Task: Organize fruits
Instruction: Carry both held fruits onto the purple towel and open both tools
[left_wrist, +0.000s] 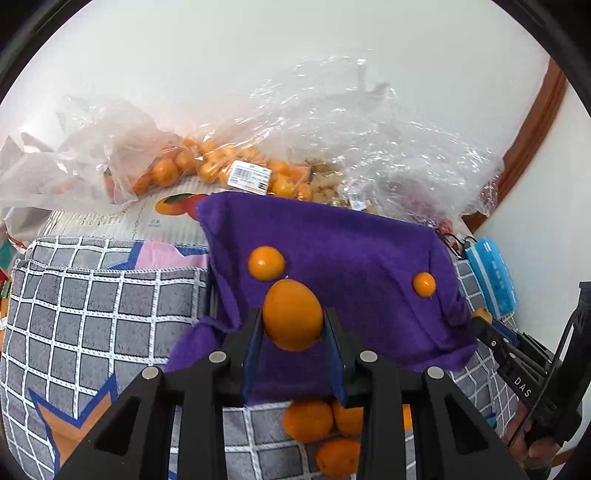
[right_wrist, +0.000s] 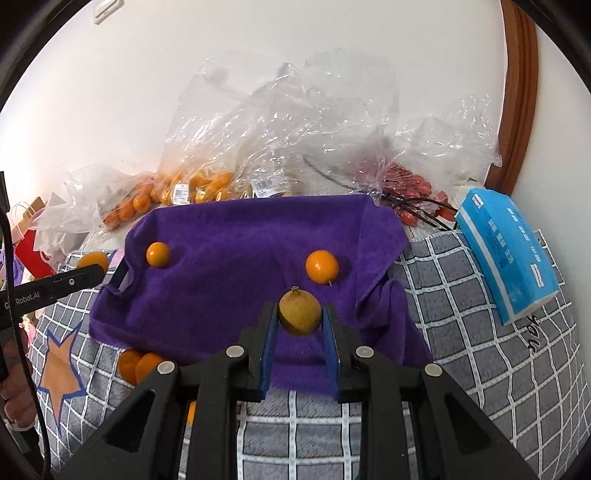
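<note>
A purple cloth (left_wrist: 351, 266) (right_wrist: 240, 266) lies on a grey checked blanket. My left gripper (left_wrist: 292, 325) is shut on an orange kumquat (left_wrist: 292, 314) above the cloth's near edge. My right gripper (right_wrist: 299, 314) is shut on a yellowish round fruit (right_wrist: 299, 312) above the cloth's front. Two small oranges lie on the cloth (right_wrist: 158, 254) (right_wrist: 322, 266); they also show in the left wrist view (left_wrist: 266, 263) (left_wrist: 424, 284). The left gripper with its fruit shows at the left edge of the right wrist view (right_wrist: 92, 264).
Several oranges (left_wrist: 308, 421) (right_wrist: 138, 365) lie on the blanket (left_wrist: 92, 314) before the cloth. Clear plastic bags of oranges (right_wrist: 192, 188) and red fruit (right_wrist: 406, 184) stand behind, against the wall. A blue tissue pack (right_wrist: 506, 251) lies at right.
</note>
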